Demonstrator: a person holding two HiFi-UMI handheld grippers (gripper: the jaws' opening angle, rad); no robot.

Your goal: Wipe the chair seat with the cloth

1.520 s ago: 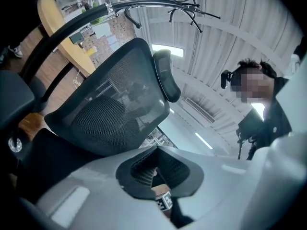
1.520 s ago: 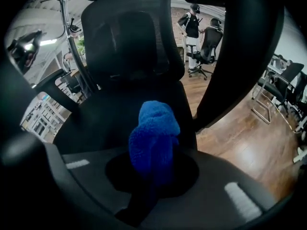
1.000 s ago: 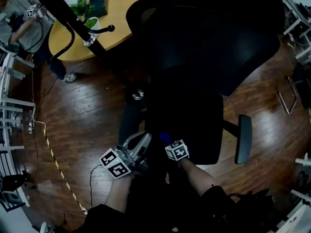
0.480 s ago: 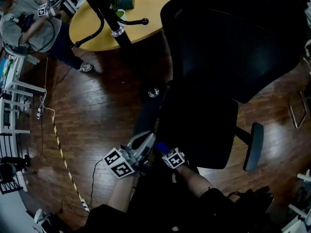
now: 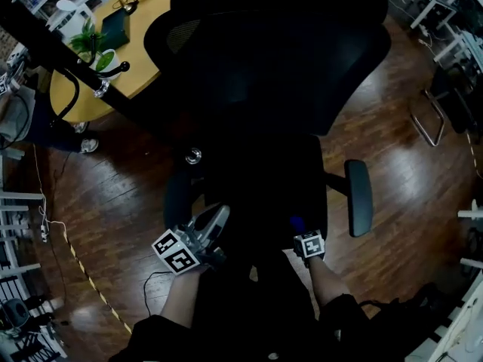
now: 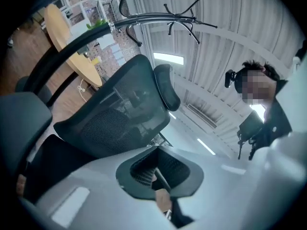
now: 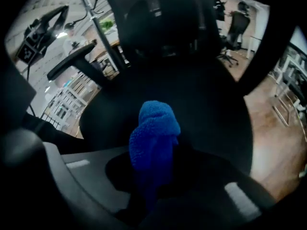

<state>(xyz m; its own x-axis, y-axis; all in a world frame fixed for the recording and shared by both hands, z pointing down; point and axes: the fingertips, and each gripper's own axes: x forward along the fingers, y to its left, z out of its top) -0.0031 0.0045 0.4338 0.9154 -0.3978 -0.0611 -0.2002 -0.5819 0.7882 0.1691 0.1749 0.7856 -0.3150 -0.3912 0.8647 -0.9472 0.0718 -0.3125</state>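
The right claw (image 7: 152, 186) is clamping a bunched blue cloth (image 7: 153, 128), which is sticking out ahead of the jaws over the front right part of the black chair seat (image 7: 211, 114); whether it is touching the seat I cannot tell. The left claw (image 6: 156, 178) is idling with jaws together on nothing, just off the seat's front left edge. The cloth is looking soft, light and fluffy, likely folding under pressure, so gripping its bunched middle seems right.
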